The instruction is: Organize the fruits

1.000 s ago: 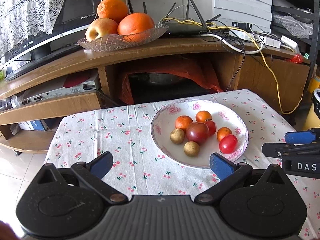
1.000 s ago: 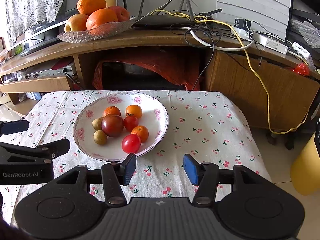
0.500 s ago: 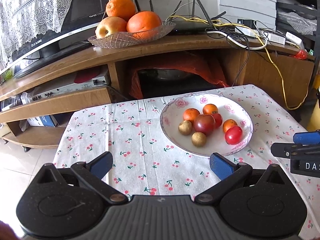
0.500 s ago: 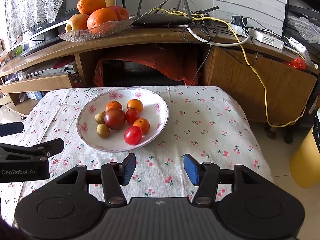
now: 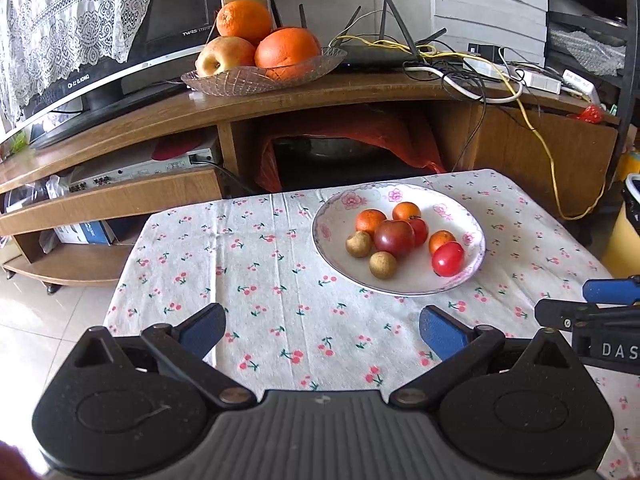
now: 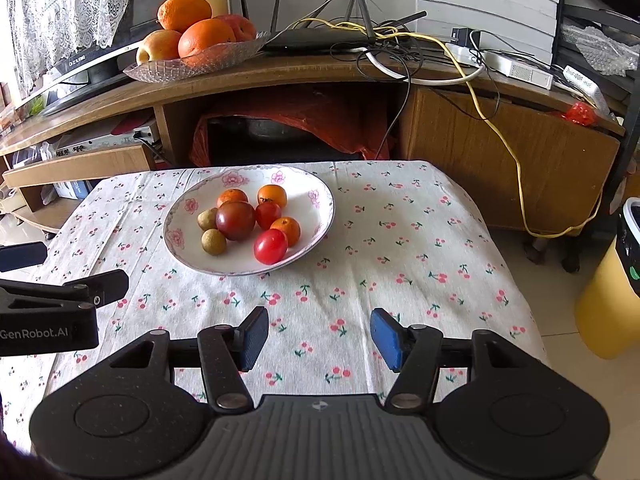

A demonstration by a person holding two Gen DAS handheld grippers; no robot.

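A white floral plate [image 5: 340,256] [image 6: 308,240] sits on the cherry-print tablecloth [image 5: 260,280] [image 6: 400,248]. It holds small oranges [image 5: 370,220] [image 6: 272,195], a dark red tomato [image 5: 394,237] [image 6: 235,220], a bright red tomato [image 5: 448,259] [image 6: 270,246] and brown longans [image 5: 383,265] [image 6: 213,242]. My left gripper [image 5: 322,330] is open and empty, near the table's front edge, left of the plate. My right gripper [image 6: 319,338] is open and empty, in front of and right of the plate.
A glass bowl [image 5: 240,80] [image 6: 168,70] with large oranges and apples stands on the wooden TV stand [image 5: 360,88] behind the table. A TV, a router and tangled cables are there too. A yellow bin [image 6: 608,304] stands right of the table.
Both grippers have pulled back and up from the plate, which now looks smaller and farther. Both jaws stay open and empty.
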